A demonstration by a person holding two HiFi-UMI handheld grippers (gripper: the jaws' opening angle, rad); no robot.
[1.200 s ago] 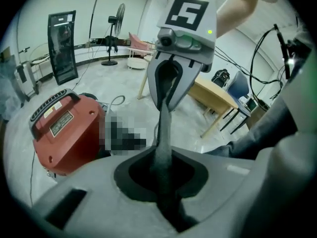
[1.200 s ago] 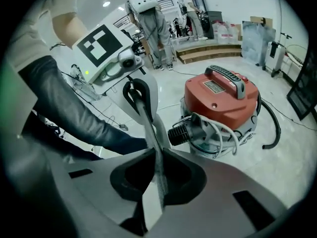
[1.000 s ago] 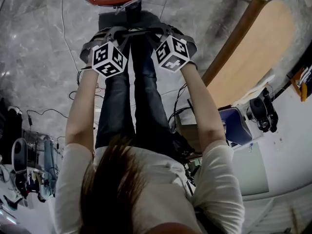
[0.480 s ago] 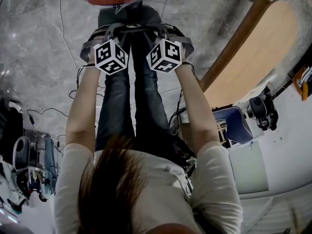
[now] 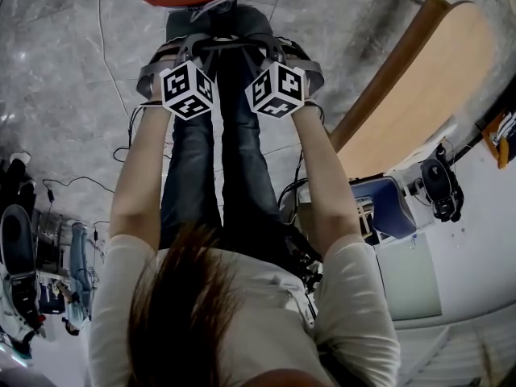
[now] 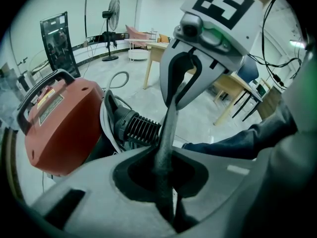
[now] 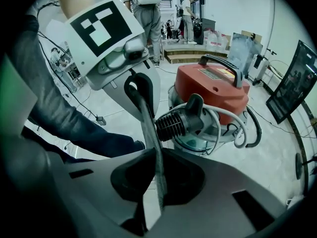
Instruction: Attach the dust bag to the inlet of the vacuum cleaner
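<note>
While the dust bag [image 6: 166, 128] is pinched at both ends, the inlet [image 7: 179, 123] sits just beyond it

Since the bag shows to me only edge-on, as a thin dark grey band pulled straight between the two tools, I judge it light, soft and limp. It will sag wherever it is not held, and it has no stiffness to push with. It hangs in front of the person's legs [image 5: 234, 151], near the ribbed black inlet on the red vacuum cleaner [image 7: 213, 90] and apart from it. My left gripper [image 6: 165, 157] has its jaws all but closed, clamped on one end of that band; my right gripper [image 7: 154, 157] grips the other end the same way. Holding two opposite points of the rim seems right, since that should keep the mouth spread, though I cannot make out the opening itself. The cloth looks rough enough not to slip, but a hard tug might tear it or pull it free.

Outward, white tubing [image 7: 233, 120] loops round the cleaner's base right beside the inlet and could snag the bag. The carry handle [image 7: 220, 59] stands on top, out of my way. Grey floor [image 5: 64, 79] gives room on the left, with cables [image 5: 72, 185] well off; a wooden table [image 5: 419, 87] edge runs along the right, near that arm
</note>
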